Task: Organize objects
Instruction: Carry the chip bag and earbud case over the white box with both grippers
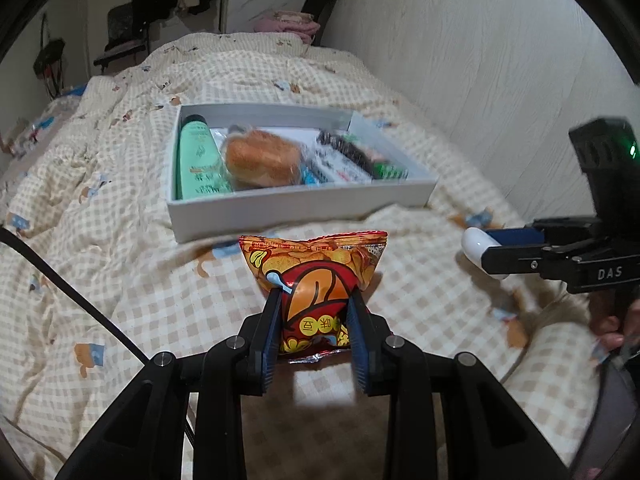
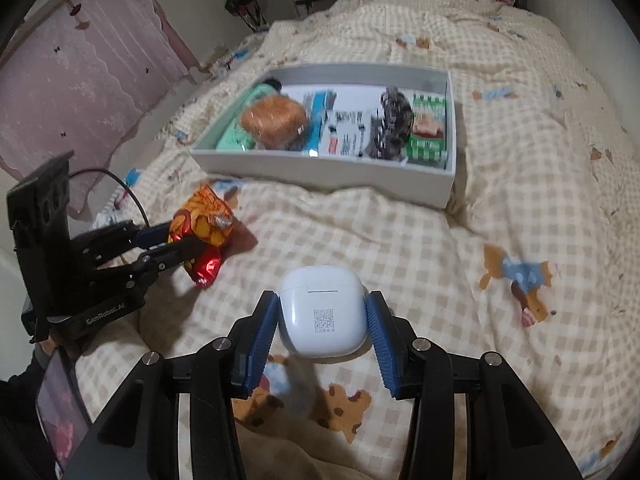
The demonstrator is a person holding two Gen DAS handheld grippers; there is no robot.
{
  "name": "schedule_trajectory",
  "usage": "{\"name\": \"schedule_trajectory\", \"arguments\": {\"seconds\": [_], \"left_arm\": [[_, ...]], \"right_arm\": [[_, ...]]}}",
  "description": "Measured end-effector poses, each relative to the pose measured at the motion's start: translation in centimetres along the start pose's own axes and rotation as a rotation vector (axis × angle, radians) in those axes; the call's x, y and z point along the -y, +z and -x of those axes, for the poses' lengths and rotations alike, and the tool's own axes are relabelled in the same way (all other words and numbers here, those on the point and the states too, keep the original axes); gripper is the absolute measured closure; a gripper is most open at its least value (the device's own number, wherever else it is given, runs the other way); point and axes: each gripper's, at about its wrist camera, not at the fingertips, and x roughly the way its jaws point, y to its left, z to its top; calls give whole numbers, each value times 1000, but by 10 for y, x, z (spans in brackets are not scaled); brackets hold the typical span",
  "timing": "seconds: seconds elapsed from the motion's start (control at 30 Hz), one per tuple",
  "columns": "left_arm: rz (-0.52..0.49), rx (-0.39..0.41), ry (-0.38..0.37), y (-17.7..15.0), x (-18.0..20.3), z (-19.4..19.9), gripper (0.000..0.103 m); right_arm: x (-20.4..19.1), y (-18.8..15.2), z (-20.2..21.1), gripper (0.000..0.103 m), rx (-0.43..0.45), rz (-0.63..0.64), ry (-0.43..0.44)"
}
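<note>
An orange and red snack bag (image 1: 316,260) is pinched upright between the blue pads of my left gripper (image 1: 315,294), just above the checked quilt and in front of the white box (image 1: 304,208). In the right wrist view the same snack bag (image 2: 204,220) shows at left in the left gripper (image 2: 180,240). My right gripper (image 2: 323,296) is shut on a white earbud case (image 2: 320,320), its pads on both sides. From the left wrist view that earbud case (image 1: 474,244) sticks out of the right gripper (image 1: 484,250) at the right edge.
The white box (image 2: 320,176) lies on the bed and holds a green tube (image 1: 196,164), a wrapped bun (image 1: 260,158), several packets and a green pack (image 2: 428,128). A wall (image 1: 500,60) runs along the bed's right side. A pink curtain (image 2: 80,80) hangs at left. A black cable (image 1: 80,300) crosses the quilt.
</note>
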Motion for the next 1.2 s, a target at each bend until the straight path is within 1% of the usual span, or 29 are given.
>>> {"name": "schedule_trajectory", "arguments": {"seconds": [0.1,0.17,0.23,0.3,0.37,0.43,0.5,0.63,0.77,0.87,0.93,1.0,1.03,1.13,1.2], "left_arm": [[52,27,-72,14,-14,12,69],[78,33,-95,24,-23,17,69],[79,56,-76,38,-31,22,69],[55,82,-40,52,-33,26,69],[43,106,-21,70,-36,31,69],[43,112,-15,83,-40,33,69],[43,125,3,96,-44,33,69],[57,133,-29,120,-49,27,69],[67,113,-26,147,-54,1,69],[71,87,-5,159,-57,-25,69],[71,68,8,165,-56,-41,69],[64,46,13,170,-54,-58,69],[60,33,10,171,-52,-66,69],[59,-2,-4,175,-44,-90,69],[44,-28,-18,180,-37,-106,69]], "right_arm": [[1,14,20,56,55,-17,50],[1,25,32,56,92,-21,79],[2,39,44,56,137,-21,82],[3,55,54,56,178,-33,53],[5,69,62,56,212,-44,68],[7,85,70,56,243,-47,77],[6,103,74,56,267,-27,46],[9,135,74,56,309,-9,15],[13,155,63,56,338,-7,-8],[15,158,34,56,322,-9,3],[13,157,19,56,304,0,-5],[13,156,-7,56,248,0,-57],[15,155,-21,56,218,-9,-68],[23,150,-47,56,163,-42,-65],[30,143,-56,56,136,-50,-67]]}}
